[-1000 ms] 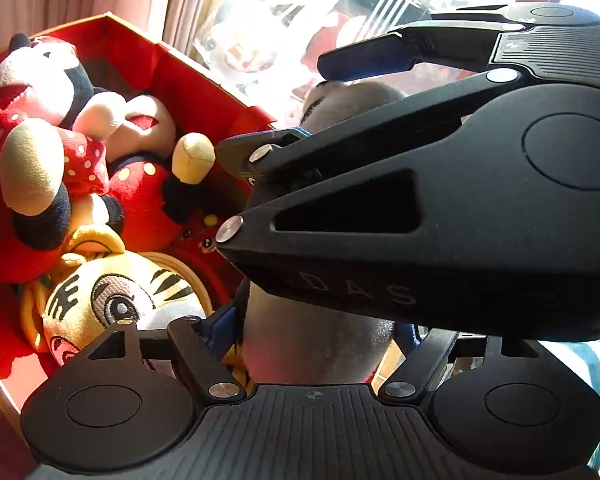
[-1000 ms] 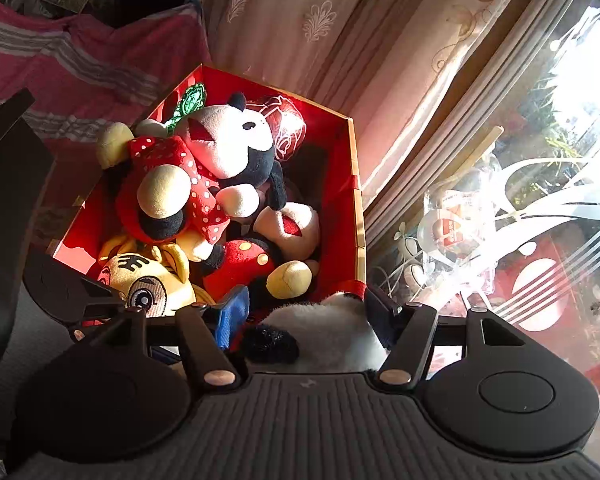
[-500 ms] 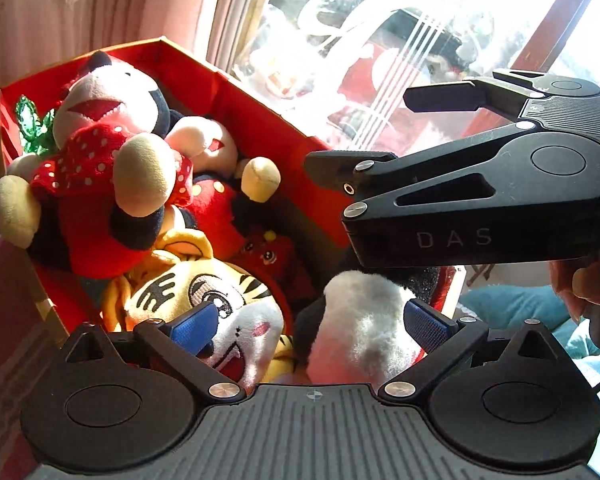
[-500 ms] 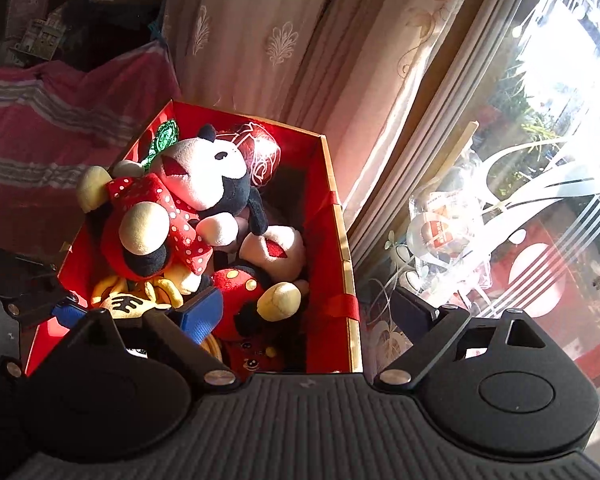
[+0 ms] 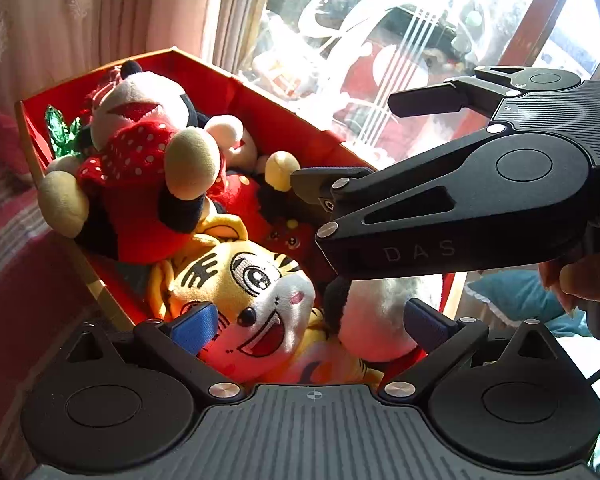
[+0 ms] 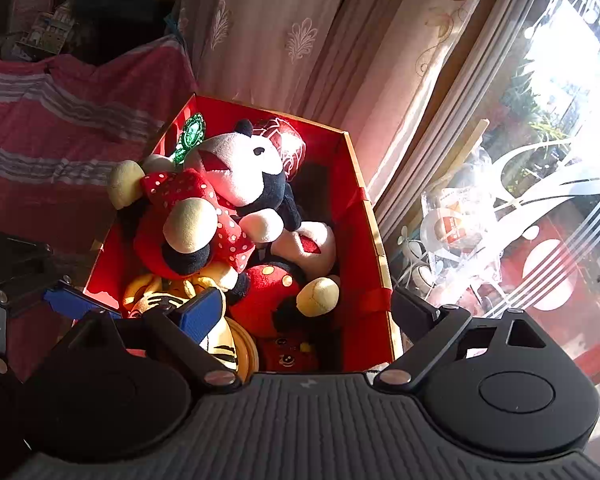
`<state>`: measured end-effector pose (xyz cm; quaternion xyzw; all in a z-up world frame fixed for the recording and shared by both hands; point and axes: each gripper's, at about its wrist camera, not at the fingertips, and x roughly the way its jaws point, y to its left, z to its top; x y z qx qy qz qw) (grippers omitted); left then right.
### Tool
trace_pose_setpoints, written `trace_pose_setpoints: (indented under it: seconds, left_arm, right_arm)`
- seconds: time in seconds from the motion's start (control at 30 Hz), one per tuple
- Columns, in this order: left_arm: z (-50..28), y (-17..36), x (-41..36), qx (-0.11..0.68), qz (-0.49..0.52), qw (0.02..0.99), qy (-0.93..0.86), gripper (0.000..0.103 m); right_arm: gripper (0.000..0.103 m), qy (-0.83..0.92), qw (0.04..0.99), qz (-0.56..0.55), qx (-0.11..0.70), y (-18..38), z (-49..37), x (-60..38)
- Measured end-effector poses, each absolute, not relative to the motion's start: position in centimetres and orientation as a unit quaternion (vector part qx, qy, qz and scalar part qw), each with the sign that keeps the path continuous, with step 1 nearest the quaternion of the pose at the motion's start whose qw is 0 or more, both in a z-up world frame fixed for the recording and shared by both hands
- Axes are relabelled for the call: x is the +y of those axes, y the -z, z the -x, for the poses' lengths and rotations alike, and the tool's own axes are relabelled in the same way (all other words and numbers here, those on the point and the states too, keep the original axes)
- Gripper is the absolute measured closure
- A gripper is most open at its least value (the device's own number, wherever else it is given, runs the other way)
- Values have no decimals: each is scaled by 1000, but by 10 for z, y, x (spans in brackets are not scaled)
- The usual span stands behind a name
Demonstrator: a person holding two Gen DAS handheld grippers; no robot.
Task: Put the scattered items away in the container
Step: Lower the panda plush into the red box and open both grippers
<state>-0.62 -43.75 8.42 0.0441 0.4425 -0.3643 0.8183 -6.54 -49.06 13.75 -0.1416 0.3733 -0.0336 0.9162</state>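
Observation:
A red box (image 5: 260, 100) (image 6: 356, 220) by the window holds several plush toys: a Minnie mouse (image 5: 140, 152) (image 6: 220, 184) on top, a yellow tiger (image 5: 244, 280) (image 6: 216, 336), a red Mickey (image 6: 276, 292) and a white-and-black plush (image 5: 376, 316) at the near end. My left gripper (image 5: 312, 324) is open and empty above the tiger and the white plush. My right gripper (image 6: 312, 312) is open and empty over the box; it also shows in the left wrist view (image 5: 364, 148), above and to the right.
Pale curtains (image 6: 292, 40) hang behind the box. A sunlit glass door (image 6: 540, 160) stands to its right. A pink striped cloth (image 6: 60, 120) covers furniture on the left. A teal cushion (image 5: 512, 296) lies at the right.
Both grippers opened, let go of the white-and-black plush and drew back from the box. The plush now lies at the box's near end.

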Motion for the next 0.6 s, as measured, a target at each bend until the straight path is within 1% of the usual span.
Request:
trace_pose_setpoints:
  seconds: [0.4, 0.47, 0.6]
  left_arm:
    - [23, -86, -437, 432, -71, 817, 375, 0]
    - [26, -87, -437, 429, -76, 818, 377, 0]
    - [30, -86, -440, 426, -82, 817, 380, 0]
  right_arm:
    - [10, 50, 914, 128, 383, -132, 79, -490]
    - [6, 53, 914, 127, 383, -130, 82, -490]
    - [6, 53, 914, 124, 383, -129, 86, -490]
